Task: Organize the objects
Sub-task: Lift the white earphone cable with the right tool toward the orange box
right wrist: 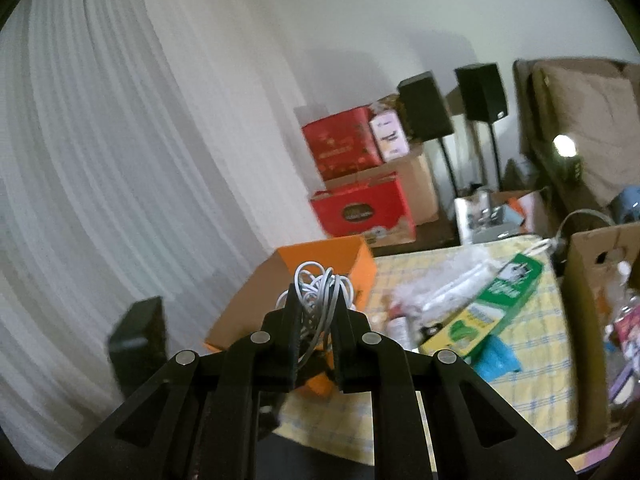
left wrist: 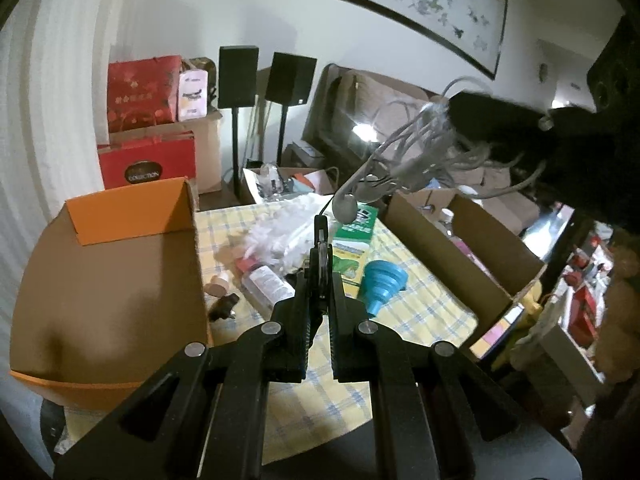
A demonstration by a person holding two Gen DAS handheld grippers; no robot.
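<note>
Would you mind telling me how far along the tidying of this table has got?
Done: the right-hand cardboard box already holds a few items. In hand: the right gripper is shut on a tangle of white cable, held up off the table; the left gripper is shut on something thin and dark. Left: the blue funnel, green carton and small bottle.
</note>
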